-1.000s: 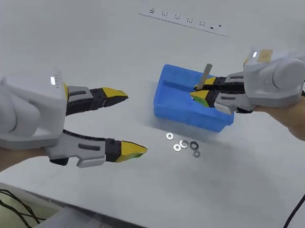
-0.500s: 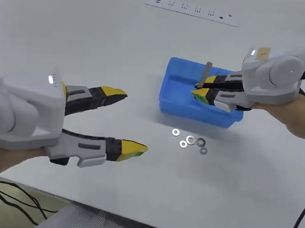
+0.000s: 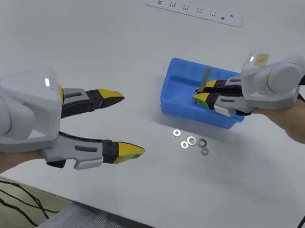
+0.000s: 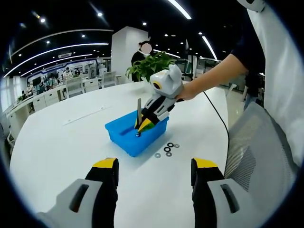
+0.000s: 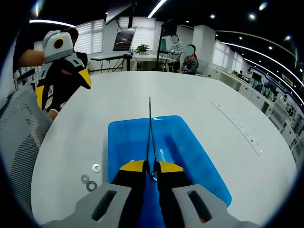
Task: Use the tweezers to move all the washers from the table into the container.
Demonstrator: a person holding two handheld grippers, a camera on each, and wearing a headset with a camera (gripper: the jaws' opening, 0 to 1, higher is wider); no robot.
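A blue container (image 3: 179, 104) stands on the white table, also seen in the left gripper view (image 4: 124, 137) and the right gripper view (image 5: 187, 156). Several washers (image 3: 191, 142) lie in a loose cluster just in front of it (image 4: 166, 148) (image 5: 90, 178). My right gripper (image 3: 198, 93) hovers over the container, shut on thin metal tweezers (image 3: 207, 76) that stick up past its jaws (image 5: 150, 123). I cannot tell whether the tweezers hold a washer. My left gripper (image 3: 124, 123) hangs open over the table at the left, well apart from the washers, with nothing between its fingers (image 4: 156, 166).
A white power strip (image 3: 196, 10) lies at the far edge of the table. Black cables (image 3: 9, 201) hang below the near left edge. A potted plant (image 4: 149, 66) and people stand in the background. A mesh chair (image 5: 19, 137) is beside the table.
The head view has drifted a little. Both grippers hold their places relative to the container and the washers.
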